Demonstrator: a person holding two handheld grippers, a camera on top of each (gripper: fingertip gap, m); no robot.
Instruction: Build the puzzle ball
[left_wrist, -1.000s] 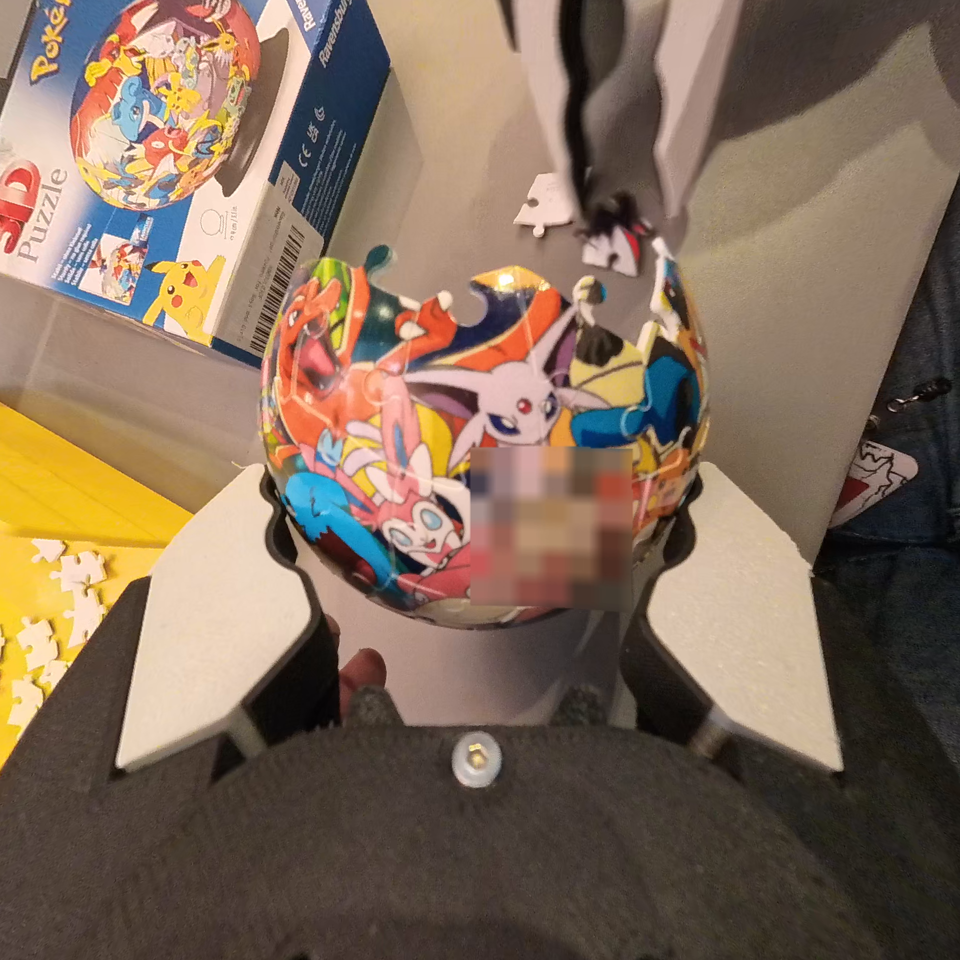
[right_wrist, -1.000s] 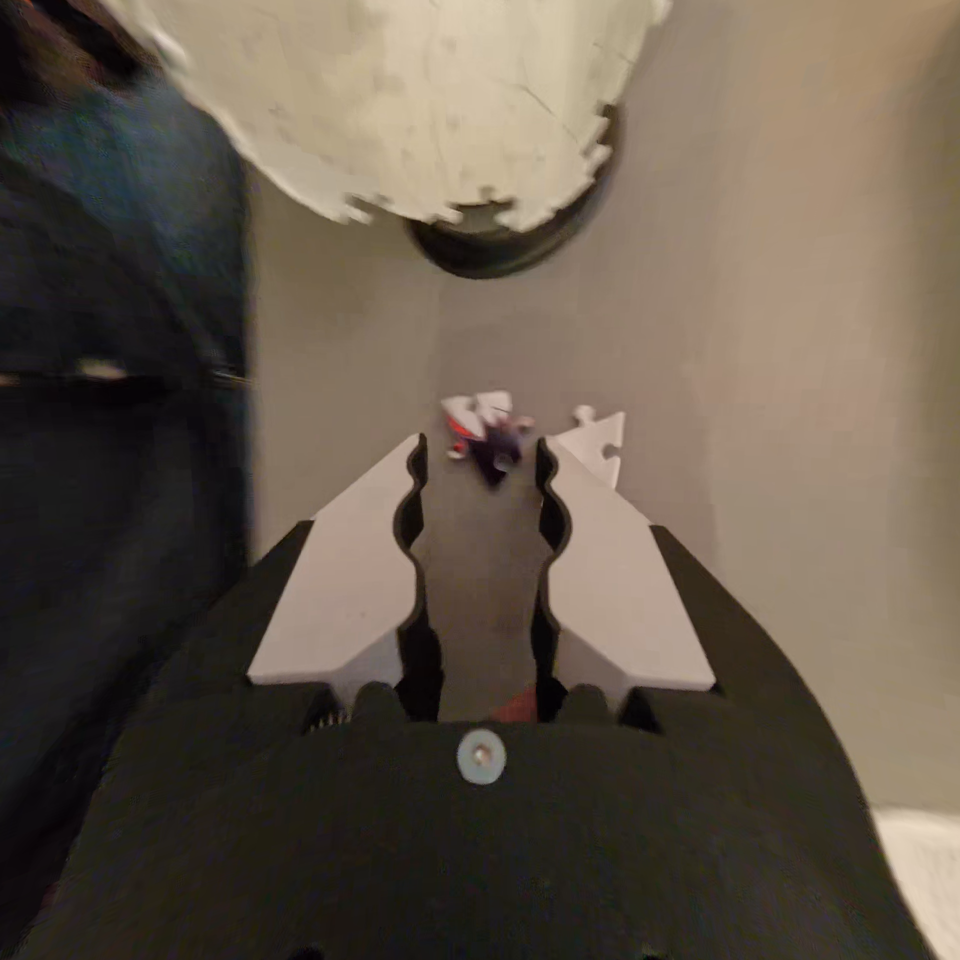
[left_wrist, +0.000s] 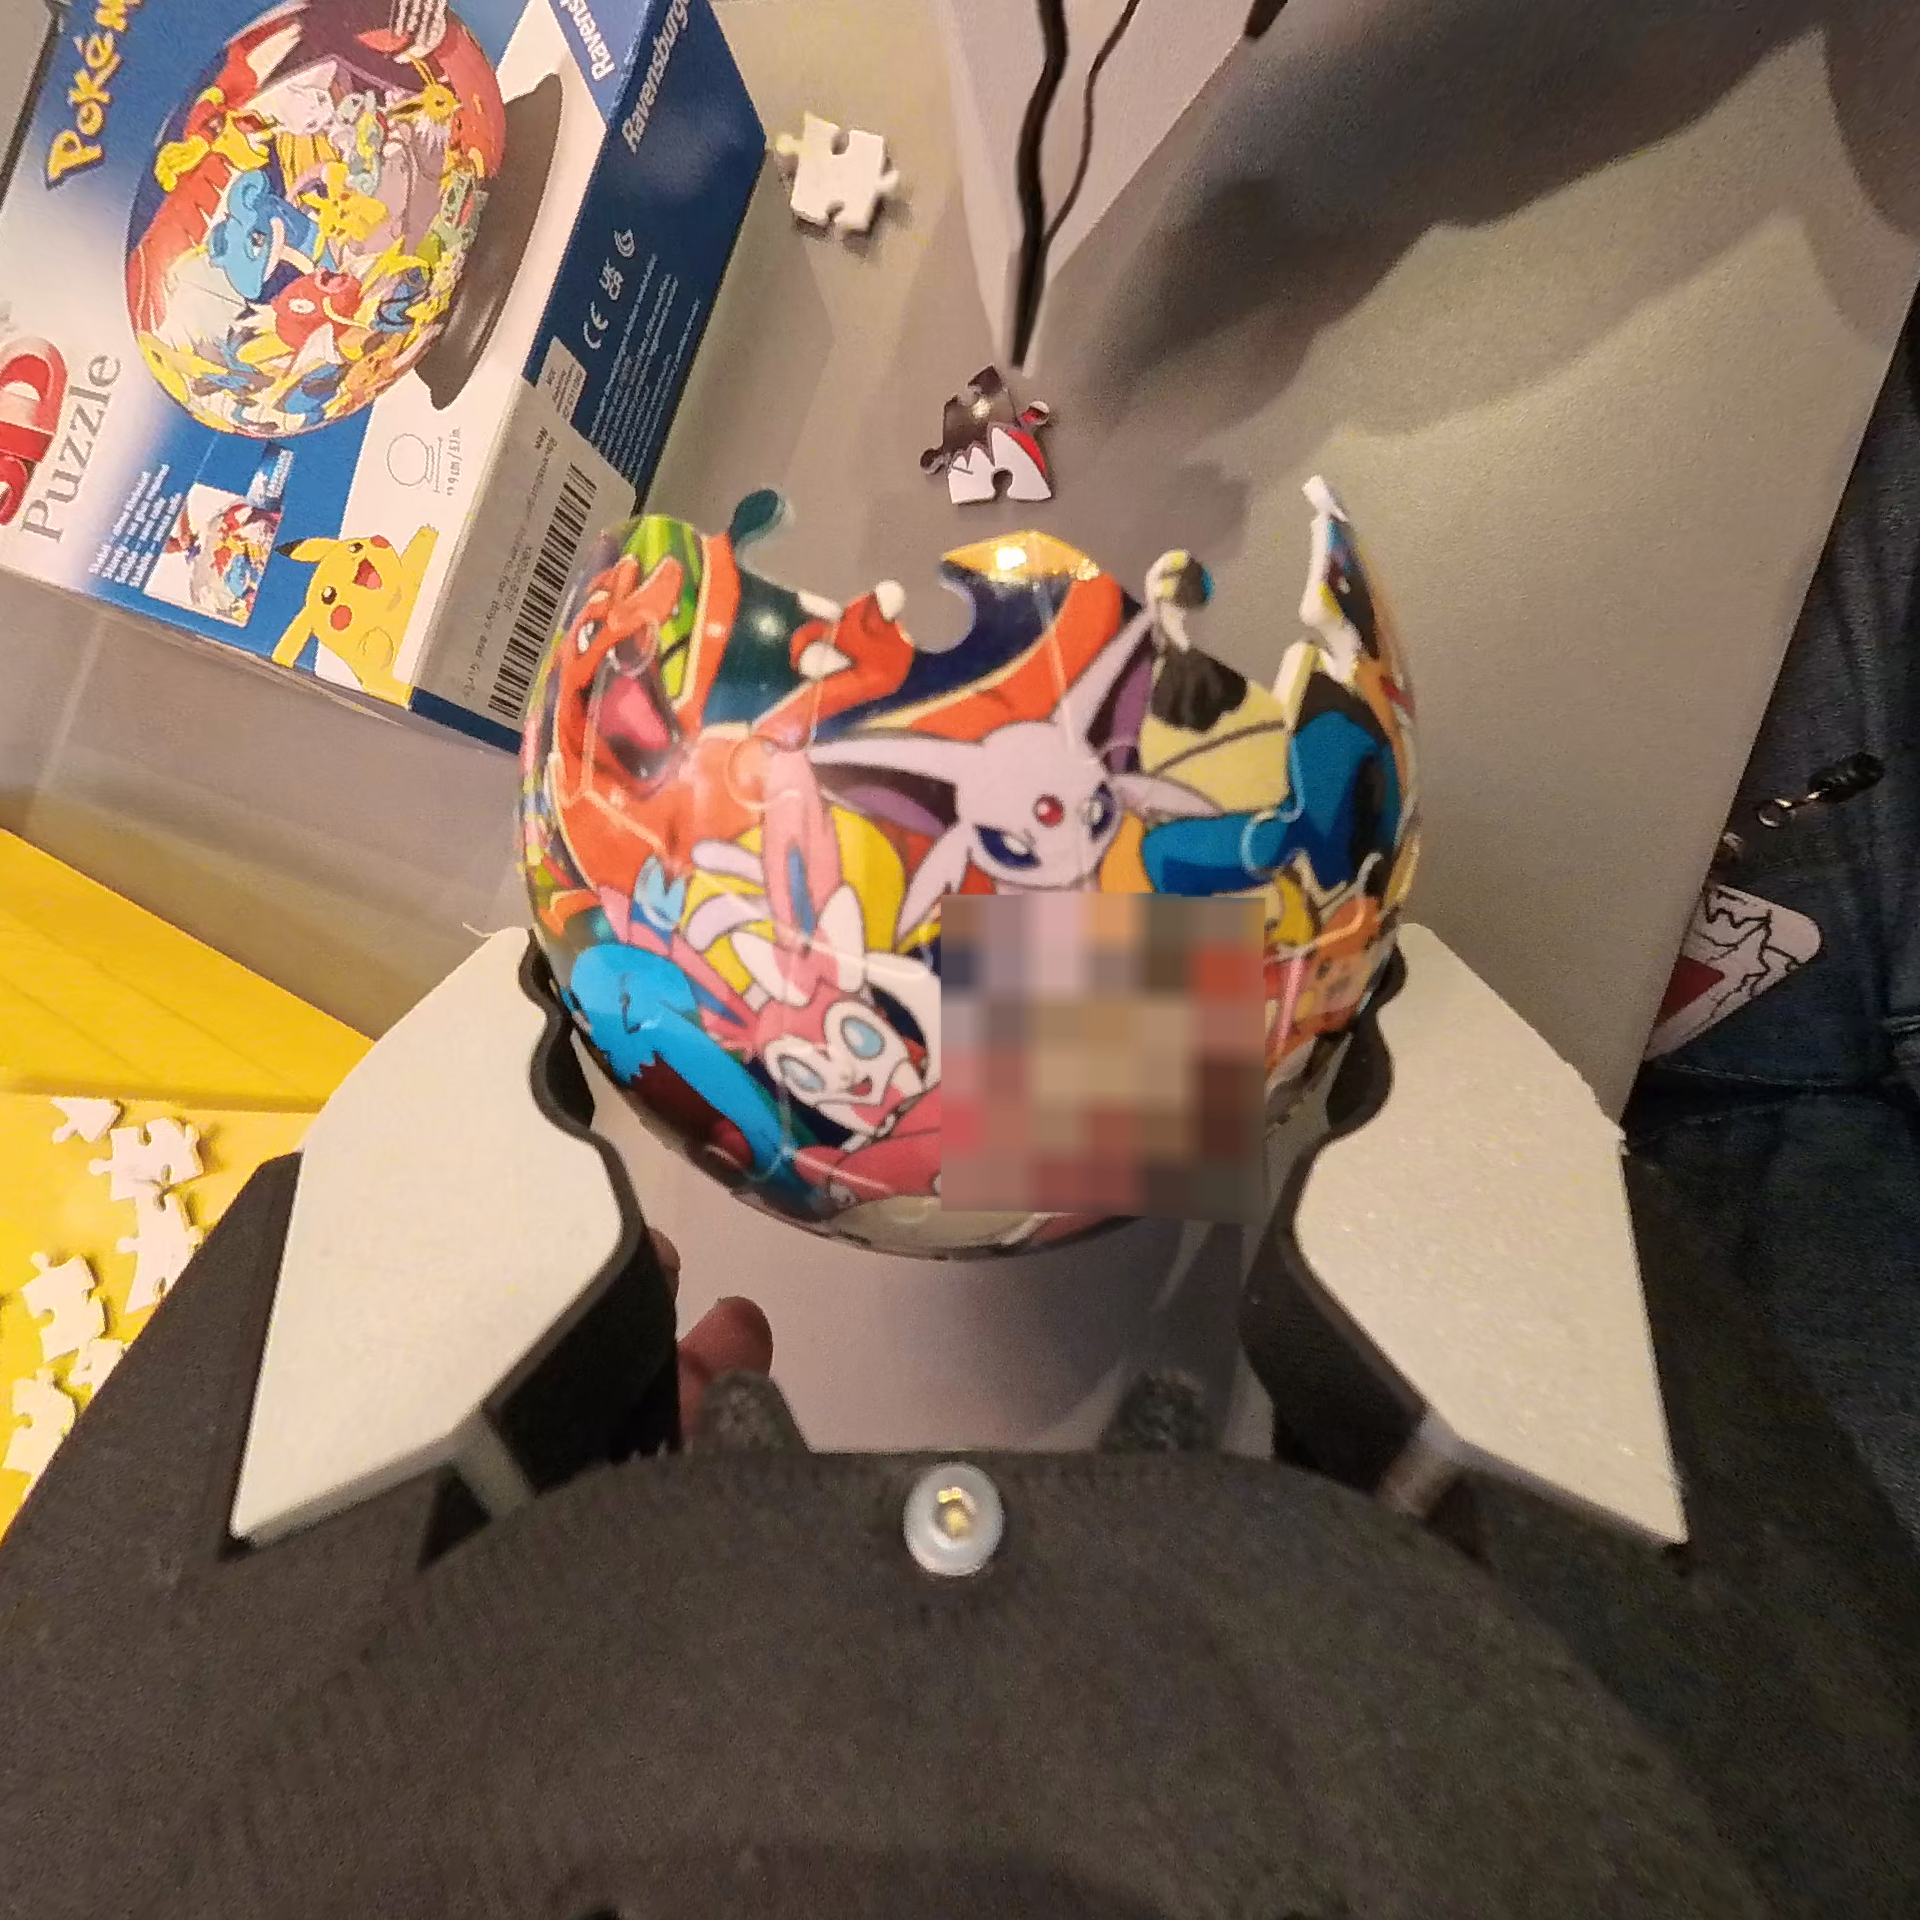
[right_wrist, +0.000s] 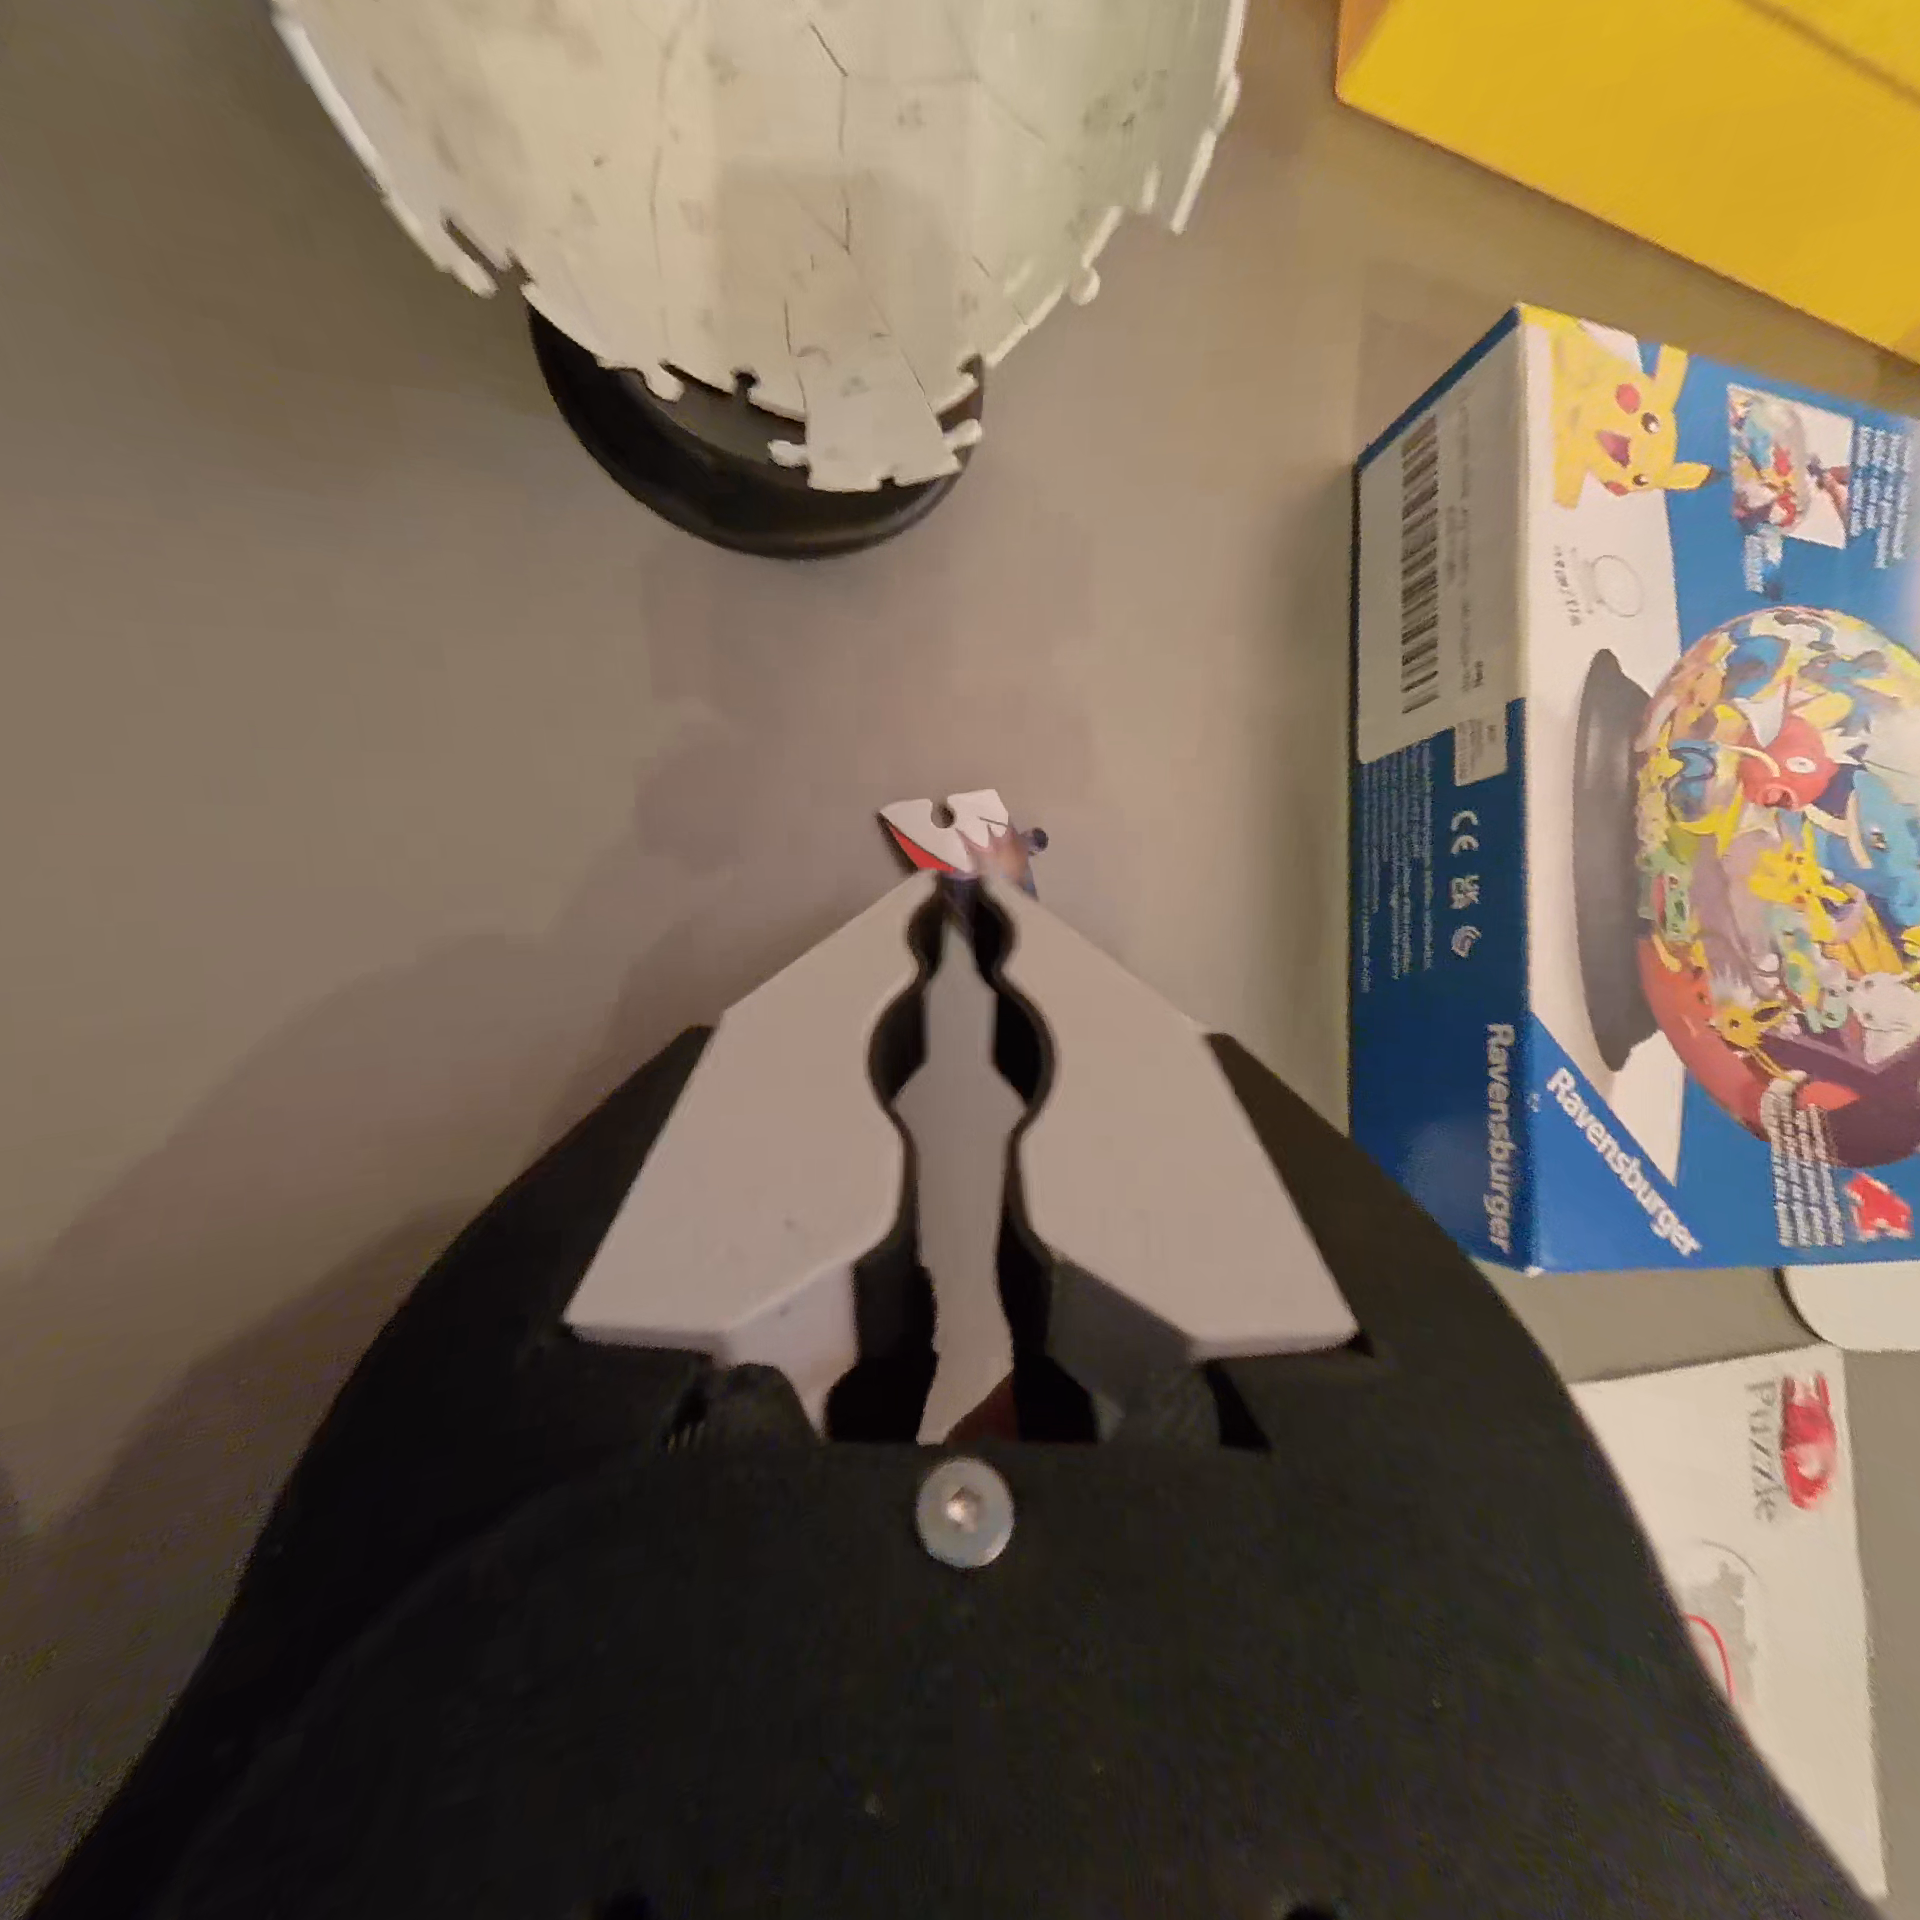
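Note:
The half-built puzzle ball is a colourful open shell with a jagged rim. My left gripper is shut on it, one finger on each side. In the right wrist view its white inside faces me, with a black stand behind it. My right gripper is shut on a small dark, red and white puzzle piece at its fingertips. In the left wrist view that piece hangs just beyond the ball's rim, under the right gripper's fingers.
The blue puzzle box lies on the grey table; it also shows in the right wrist view. A white face-down piece lies beside it. A yellow tray holds several loose pieces. A booklet and a person's jeans are nearby. One gripper's finger ends stand about 15 cm off the other's.
My right gripper has closed on the dark piece and picked it up from the table. The white piece stays on the table. The left gripper still holds the ball.

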